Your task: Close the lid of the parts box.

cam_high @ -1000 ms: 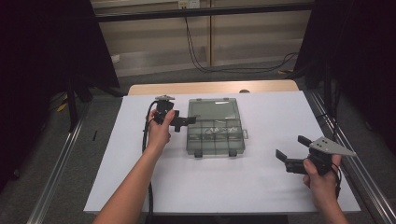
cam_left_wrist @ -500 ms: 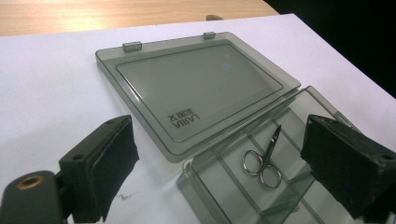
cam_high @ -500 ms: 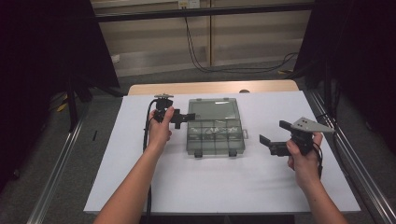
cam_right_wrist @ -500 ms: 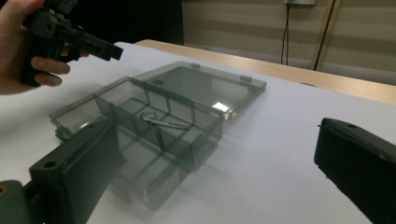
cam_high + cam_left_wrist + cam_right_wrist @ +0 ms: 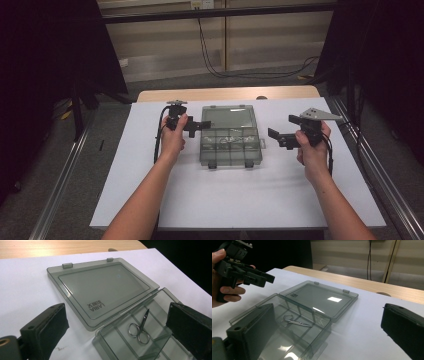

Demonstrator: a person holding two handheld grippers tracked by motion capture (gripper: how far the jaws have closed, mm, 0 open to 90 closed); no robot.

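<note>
A smoky clear plastic compartment box (image 5: 231, 150) lies mid-table with its lid (image 5: 227, 118) folded flat on the far side. Small steel scissors (image 5: 138, 327) (image 5: 293, 321) rest in one compartment. My left gripper (image 5: 201, 125) hovers at the box's left edge near the hinge. Its jaws have just been opening and stand open, with nothing pressed between the pads (image 5: 53, 325). My right gripper (image 5: 281, 129) floats open a short way off the box's right side and points at it. Its own view looks across the box (image 5: 287, 335) to the left gripper (image 5: 265, 278).
White sheeting (image 5: 150, 190) covers the table. A bare wooden strip (image 5: 225, 94) runs along the far edge. Metal rails (image 5: 367, 160) flank both sides. Cables (image 5: 260, 72) trail on the floor beyond, and dark curtains stand left and right.
The right hand has carried its gripper from the table's near right up and leftward, closer to the box. The left hand and the box have stayed put.
</note>
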